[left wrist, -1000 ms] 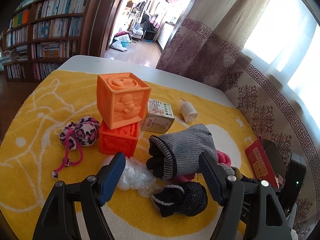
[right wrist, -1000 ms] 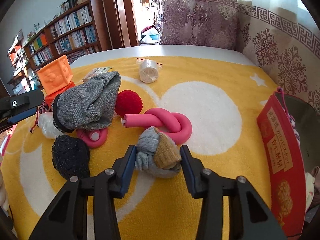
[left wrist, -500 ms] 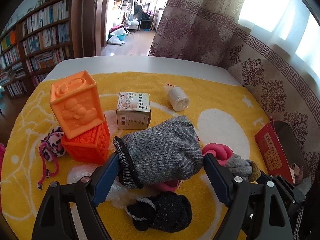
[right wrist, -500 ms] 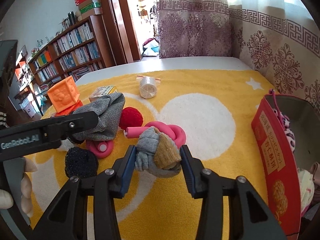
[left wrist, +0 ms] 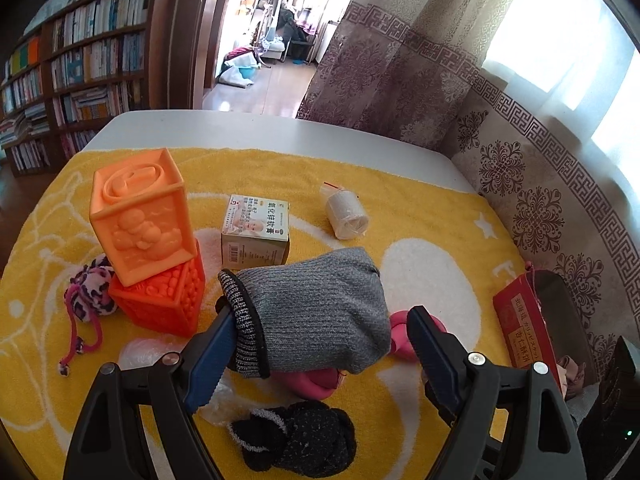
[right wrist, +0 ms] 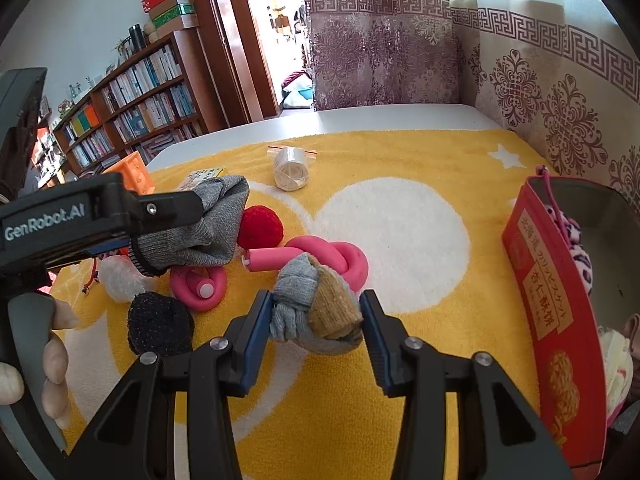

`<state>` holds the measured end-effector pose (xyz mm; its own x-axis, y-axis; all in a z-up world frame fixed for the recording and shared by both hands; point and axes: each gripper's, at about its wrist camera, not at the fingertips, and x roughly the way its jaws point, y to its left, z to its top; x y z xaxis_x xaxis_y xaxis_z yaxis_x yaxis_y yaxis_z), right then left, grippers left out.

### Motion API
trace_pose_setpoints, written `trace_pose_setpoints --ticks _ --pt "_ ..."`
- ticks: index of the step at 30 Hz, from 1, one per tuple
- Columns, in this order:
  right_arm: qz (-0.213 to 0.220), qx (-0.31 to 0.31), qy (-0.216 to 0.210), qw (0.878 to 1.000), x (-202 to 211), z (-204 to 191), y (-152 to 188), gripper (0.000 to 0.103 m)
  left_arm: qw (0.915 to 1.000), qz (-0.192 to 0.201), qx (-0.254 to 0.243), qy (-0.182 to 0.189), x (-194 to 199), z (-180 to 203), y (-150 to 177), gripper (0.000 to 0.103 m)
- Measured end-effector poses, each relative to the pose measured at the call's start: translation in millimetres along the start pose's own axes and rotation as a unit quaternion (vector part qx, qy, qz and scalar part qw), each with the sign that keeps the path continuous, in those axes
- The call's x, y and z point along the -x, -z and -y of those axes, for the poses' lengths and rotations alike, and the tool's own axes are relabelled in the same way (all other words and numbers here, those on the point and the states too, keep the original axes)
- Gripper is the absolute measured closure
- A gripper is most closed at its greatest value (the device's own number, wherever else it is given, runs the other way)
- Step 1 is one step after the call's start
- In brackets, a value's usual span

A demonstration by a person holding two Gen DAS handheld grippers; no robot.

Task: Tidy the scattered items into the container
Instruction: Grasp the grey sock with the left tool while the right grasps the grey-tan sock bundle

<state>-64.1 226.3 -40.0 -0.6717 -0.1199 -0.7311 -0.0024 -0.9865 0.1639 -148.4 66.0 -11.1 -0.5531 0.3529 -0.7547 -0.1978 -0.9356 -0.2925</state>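
Jaws of the right gripper (right wrist: 316, 320) clenched on a knotted grey and tan sock bundle (right wrist: 316, 308), pads pressing both flanks, held clear of the yellow towel (right wrist: 400, 420) presumably so as to carry straight across to the container. Sits to the right, that red tin (right wrist: 552, 312), near edge of the towel, open-topped and already holding a leopard-print piece and some pale cloth, so drops can go in from above. Jaws of the left gripper (left wrist: 320, 344) spread wide around a grey knit glove (left wrist: 316, 312), left pad at the cuff; right pad seemingly apart from the fabric, though hard to judge from this angle, so likely released and lining up rather than gripping. Glove draped over a pink foam twist (right wrist: 316, 258), probably why the approach comes from the cuff end. Nearest on the towel, a black sock ball (left wrist: 300, 440) and a crumpled clear plastic bag (right wrist: 120, 280), both loose. Beyond, a red pompom (right wrist: 260, 228), two stacked orange blocks (left wrist: 140, 216), a leopard-print tie (left wrist: 90, 288) and a small carton (left wrist: 256, 232). Farthest, a wrapped white roll (left wrist: 346, 216) toward the bare white bench (left wrist: 240, 130). Most items not yet gathered.
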Motion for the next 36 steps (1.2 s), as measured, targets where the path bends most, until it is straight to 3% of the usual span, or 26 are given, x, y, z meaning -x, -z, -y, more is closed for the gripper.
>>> trace_pose_setpoints --ticks 9,14,18,21,36 --pt "-0.004 -0.002 -0.003 1.0 -1 0 1 0.055 0.9991 -0.022 0.025 -0.028 -35 -17 0 0.017" --pt "-0.007 0.0 -0.001 1.0 -3 0 1 0.055 0.9998 -0.007 0.014 -0.013 -37 -21 5 0.02" --pt "-0.005 -0.003 0.002 1.0 -3 2 1 0.055 0.9999 0.002 0.016 0.004 -30 -25 4 0.033" --pt "-0.002 -0.007 0.003 1.0 -2 4 1 0.055 0.9997 0.015 0.016 0.013 -22 -26 4 0.035" --pt "0.025 -0.018 -0.002 1.0 7 8 -4 0.055 0.9971 0.072 -0.013 -0.024 26 -16 10 0.035"
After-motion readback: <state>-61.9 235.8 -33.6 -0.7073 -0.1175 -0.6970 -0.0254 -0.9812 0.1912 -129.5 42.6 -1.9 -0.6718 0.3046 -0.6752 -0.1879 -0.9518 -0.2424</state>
